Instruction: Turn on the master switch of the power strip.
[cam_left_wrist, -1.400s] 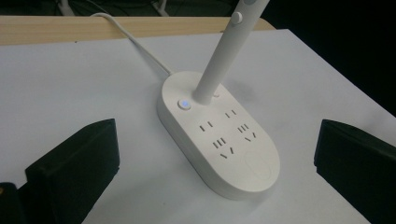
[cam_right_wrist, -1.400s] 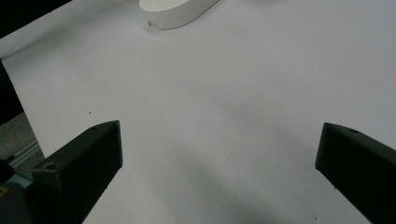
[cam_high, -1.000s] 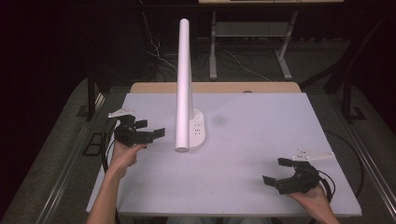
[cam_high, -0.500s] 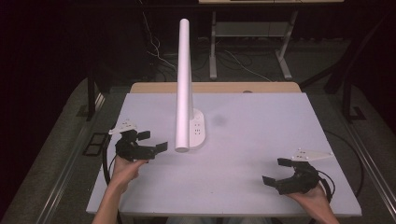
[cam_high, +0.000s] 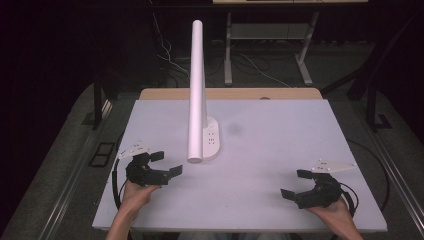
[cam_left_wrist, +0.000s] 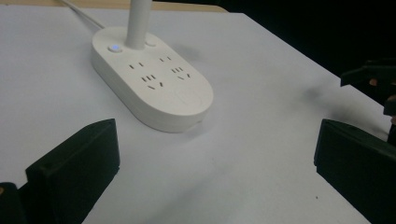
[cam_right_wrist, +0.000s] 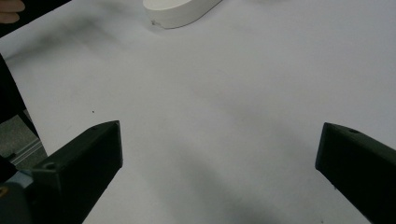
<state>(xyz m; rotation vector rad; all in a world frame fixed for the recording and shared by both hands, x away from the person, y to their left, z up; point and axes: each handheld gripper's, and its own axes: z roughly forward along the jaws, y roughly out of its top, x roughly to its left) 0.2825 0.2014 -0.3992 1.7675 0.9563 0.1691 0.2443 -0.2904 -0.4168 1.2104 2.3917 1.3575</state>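
Note:
A white desk lamp stands near the middle of the white table (cam_high: 260, 150). Its oval base (cam_high: 210, 139) carries sockets and buttons, and a tall white tube (cam_high: 196, 90) rises from it. The base (cam_left_wrist: 152, 81) lies close ahead in the left gripper view, its end (cam_right_wrist: 180, 10) at the top of the right gripper view. My left gripper (cam_high: 166, 164) is open, low over the table just left of the base, holding nothing. My right gripper (cam_high: 296, 184) is open near the front right corner, empty.
A wooden strip (cam_high: 230, 94) runs along the table's far edge. Beyond it are metal desk legs (cam_high: 228, 55) and cables on a dark floor. A cable loop (cam_high: 118, 175) trails from the left gripper by the table's left edge.
My left gripper has drawn back towards the front edge, away from the lamp base. The right gripper has hardly moved.

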